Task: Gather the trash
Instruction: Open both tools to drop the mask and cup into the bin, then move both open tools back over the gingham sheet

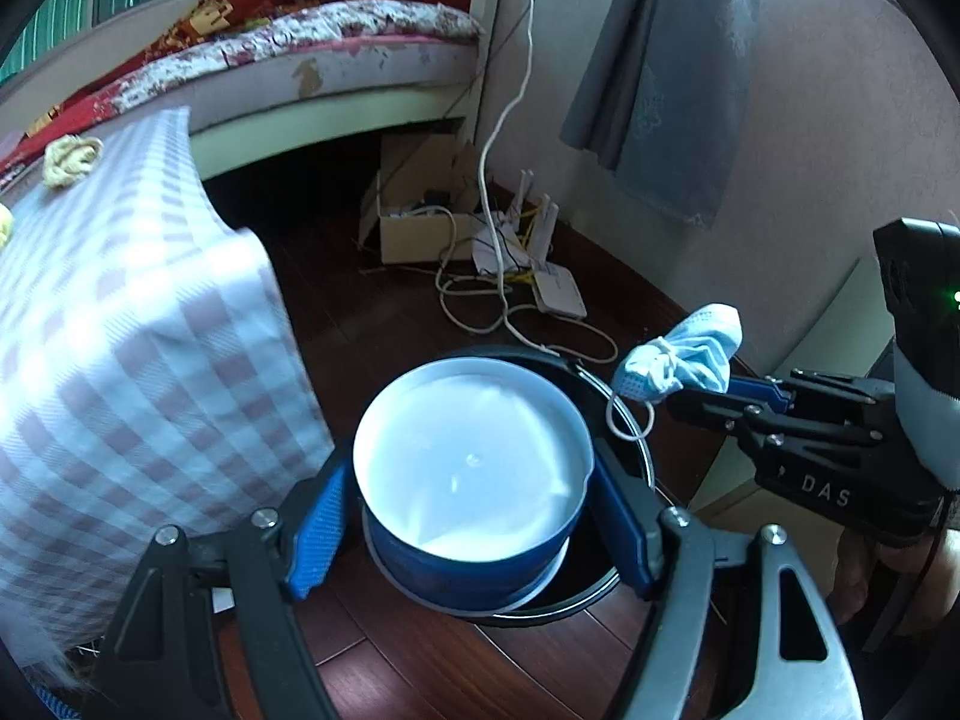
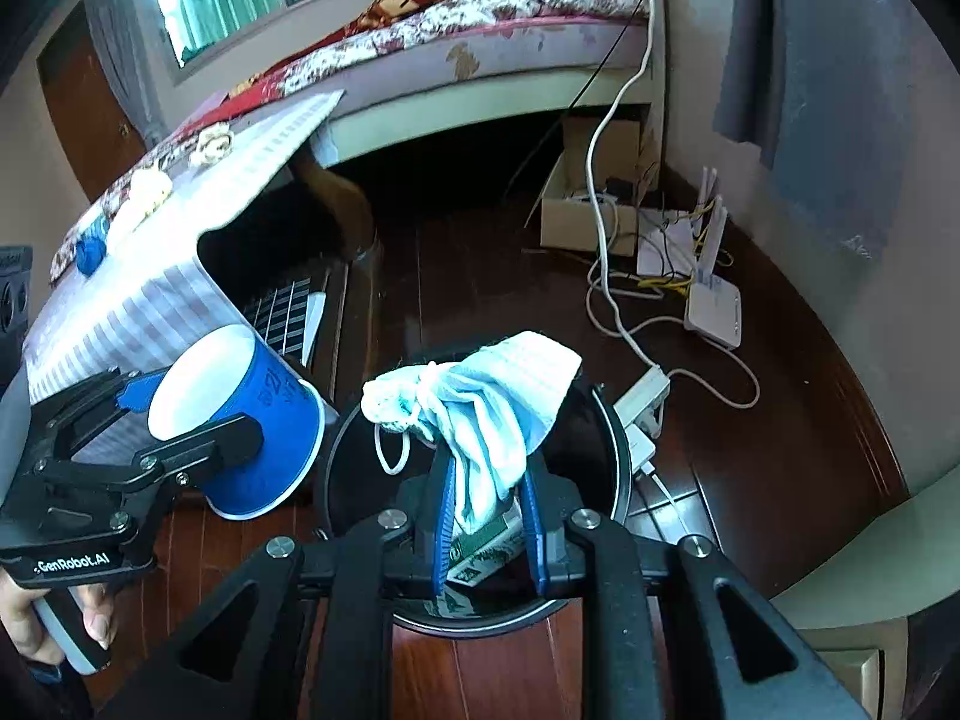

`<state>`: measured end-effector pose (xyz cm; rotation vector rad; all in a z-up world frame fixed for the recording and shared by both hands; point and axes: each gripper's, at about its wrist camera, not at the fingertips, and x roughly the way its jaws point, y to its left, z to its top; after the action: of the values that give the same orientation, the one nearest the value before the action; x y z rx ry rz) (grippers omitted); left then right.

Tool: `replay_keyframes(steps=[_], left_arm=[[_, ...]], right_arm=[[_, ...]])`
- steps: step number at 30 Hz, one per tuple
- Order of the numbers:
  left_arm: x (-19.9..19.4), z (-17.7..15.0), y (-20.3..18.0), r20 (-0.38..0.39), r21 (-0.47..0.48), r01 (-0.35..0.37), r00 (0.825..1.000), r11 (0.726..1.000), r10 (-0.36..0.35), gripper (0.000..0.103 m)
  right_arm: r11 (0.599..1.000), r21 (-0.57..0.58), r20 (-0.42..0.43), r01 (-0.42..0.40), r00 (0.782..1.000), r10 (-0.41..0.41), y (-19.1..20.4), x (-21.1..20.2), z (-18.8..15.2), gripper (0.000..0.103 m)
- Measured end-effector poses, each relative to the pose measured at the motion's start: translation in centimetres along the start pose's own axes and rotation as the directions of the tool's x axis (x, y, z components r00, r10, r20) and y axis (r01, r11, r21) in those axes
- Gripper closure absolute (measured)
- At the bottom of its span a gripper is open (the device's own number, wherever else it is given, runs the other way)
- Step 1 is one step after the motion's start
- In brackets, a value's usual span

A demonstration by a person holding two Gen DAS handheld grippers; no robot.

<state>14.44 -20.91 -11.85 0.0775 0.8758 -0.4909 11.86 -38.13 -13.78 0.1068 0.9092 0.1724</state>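
My left gripper (image 1: 474, 510) is shut on a blue paper cup (image 1: 471, 480) with a white inside, held upside down over the near-left rim of a round black trash bin (image 1: 636, 444) on the floor. In the right wrist view the cup (image 2: 258, 432) and left gripper (image 2: 198, 414) are left of the bin (image 2: 618, 456). My right gripper (image 2: 486, 498) is shut on a crumpled light-blue face mask (image 2: 480, 414), held above the bin's opening. The mask (image 1: 684, 354) also shows in the left wrist view, over the bin's far right rim. A green-printed packet (image 2: 486, 552) lies in the bin.
A table with a checked cloth (image 1: 120, 348) stands to the left, with crumpled paper (image 1: 72, 159) and a blue ball (image 2: 90, 252) on it. A bed (image 1: 336, 54), a cardboard box (image 1: 420, 216), a router (image 2: 714, 312) and white cables (image 1: 498, 312) lie behind the bin.
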Motion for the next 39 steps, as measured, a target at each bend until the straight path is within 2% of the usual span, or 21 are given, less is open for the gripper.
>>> replay_keyframes(steps=[5, 9, 12, 13, 15, 21, 25, 32, 39], left_arm=[[2.3, -0.1, 0.5, -0.059, -0.048, 0.058, 0.996, 0.997, -0.061, 0.029], [3.0, -0.2, 0.7, -0.076, -0.055, 0.069, 0.994, 0.996, -0.074, 0.029], [3.6, -0.5, 1.0, -0.093, -0.081, 0.112, 0.988, 0.99, -0.12, 0.027], [3.9, -0.7, 1.1, -0.1, -0.096, 0.102, 0.989, 0.99, -0.111, 0.016], [4.1, -1.1, 2.0, -0.098, -0.141, 0.106, 0.988, 0.984, -0.12, 0.002], [3.5, -2.4, 3.7, -0.093, -0.197, 0.027, 0.995, 0.98, -0.046, 0.001], [2.3, -3.1, 4.9, -0.088, -0.219, -0.046, 0.996, 0.975, 0.028, 0.001], [0.6, -4.6, 6.1, -0.073, -0.22, -0.132, 0.99, 0.967, 0.119, 0.001], [-1.4, -4.9, 7.4, -0.047, -0.227, -0.162, 0.987, 0.96, 0.155, 0.001]], right_arm=[[0.999, -0.033, -0.059, -0.015, 0.998, 0.013, -0.1, 1.8, -0.1, 0.082], [0.999, -0.043, -0.102, -0.026, 0.995, 0.021, -0.2, 3.1, -0.4, 0.082], [0.998, -0.062, -0.124, -0.027, 0.992, 0.02, 0.0, 3.7, -0.6, 0.08], [0.997, -0.07, -0.133, -0.029, 0.991, 0.019, 0.1, 4.1, -0.6, 0.063], [0.996, -0.075, -0.153, 0.05, 0.986, -0.061, -0.3, 5.0, -1.0, 0.028], [0.996, -0.048, -0.171, 0.072, 0.982, -0.079, -1.1, 5.5, -1.1, 0.026], [0.996, -0.031, -0.167, 0.09, 0.982, -0.093, -1.1, 5.2, -0.9, 0.005], [0.994, -0.037, -0.155, 0.103, 0.982, -0.108, 0.1, 4.7, -0.7, 0.001], [0.993, -0.062, -0.143, 0.098, 0.984, -0.106, 2.2, 4.0, -0.5, 0.001]])
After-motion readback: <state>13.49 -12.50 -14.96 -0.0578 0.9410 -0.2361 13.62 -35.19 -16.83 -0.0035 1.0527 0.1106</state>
